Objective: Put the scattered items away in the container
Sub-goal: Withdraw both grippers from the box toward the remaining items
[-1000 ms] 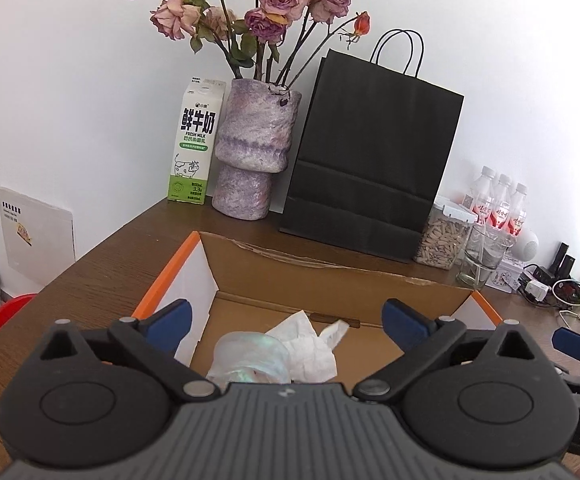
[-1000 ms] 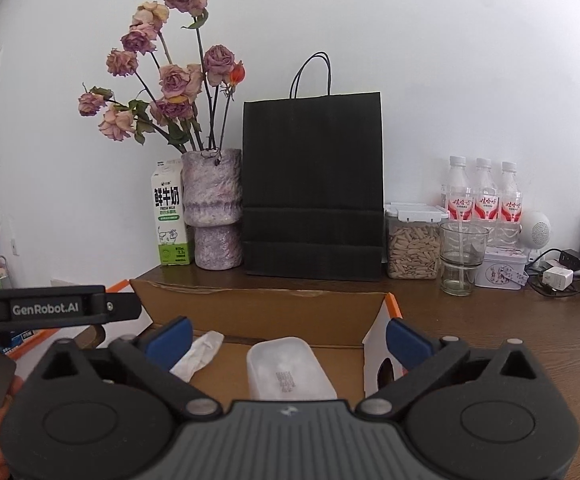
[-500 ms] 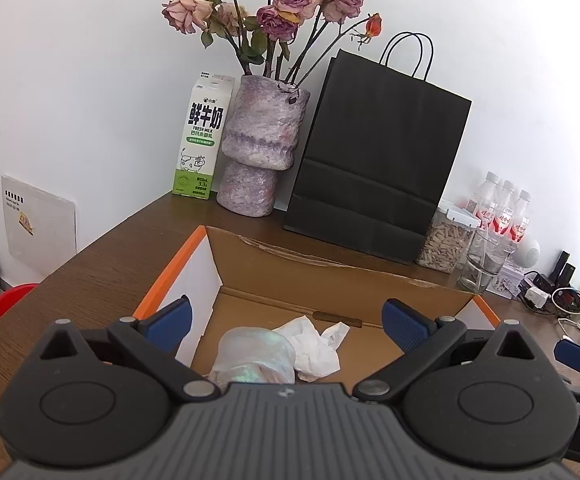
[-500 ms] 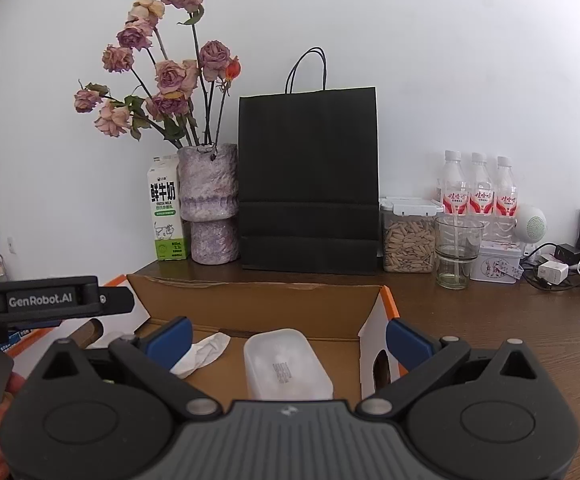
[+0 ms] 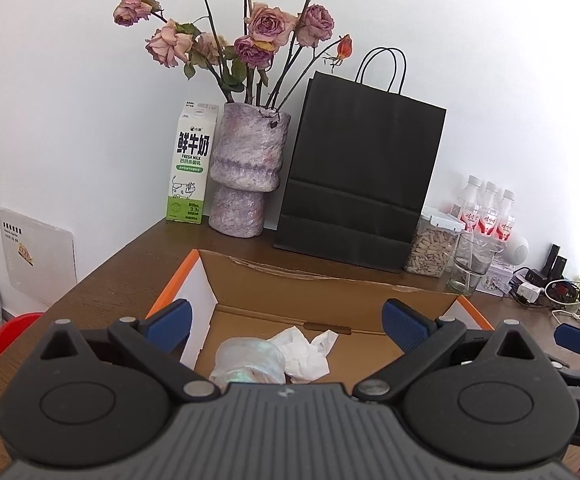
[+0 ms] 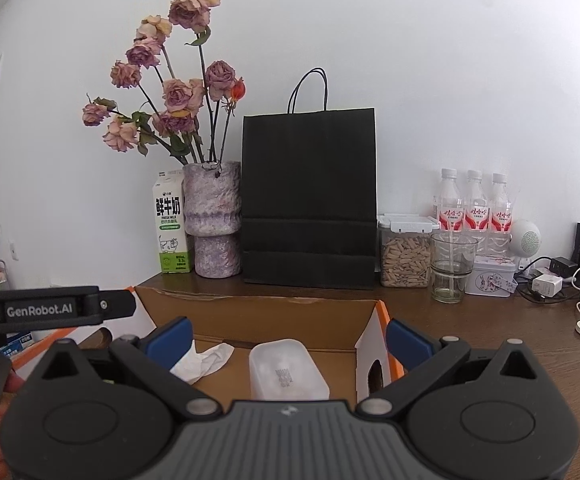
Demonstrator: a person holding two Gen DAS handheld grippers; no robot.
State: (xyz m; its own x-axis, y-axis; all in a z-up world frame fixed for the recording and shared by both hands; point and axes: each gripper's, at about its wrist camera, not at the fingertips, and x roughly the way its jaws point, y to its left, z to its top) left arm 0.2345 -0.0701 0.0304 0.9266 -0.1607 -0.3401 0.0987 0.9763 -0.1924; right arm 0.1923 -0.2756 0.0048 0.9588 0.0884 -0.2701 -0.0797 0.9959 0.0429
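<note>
**Both grippers empty above the box**

Now, both your tools are spread wide and hold nothing. The left gripper (image 5: pixel 286 318) hangs over the near left part of the box (image 5: pixel 329 300), and the right gripper (image 6: pixel 288 334) over its near right part.

The task's things that show are already inside. A crumpled tissue (image 5: pixel 303 350) lies on the box floor toward the left, touching a shiny wrapped bundle (image 5: pixel 250 360) just beside it on the left. A frosted white tub (image 6: pixel 286 370) sits toward the right end, its long axis running away from you, straight ahead of and below the right gripper. The tissue also shows in the right view, left of the tub and apart from it.

The relation that matters next: nothing loose shows on the desk (image 6: pixel 489 340) near the box in either view. The bag (image 6: pixel 309 196), vase (image 6: pixel 212 220), milk carton (image 6: pixel 171 228) and bottles (image 6: pixel 473 204) stand along the back edge, and look like fixtures, not clutter. Whether stray items remain nearer you cannot be told; the gripper bodies hide the near edge. The task looks close to finished.
</note>
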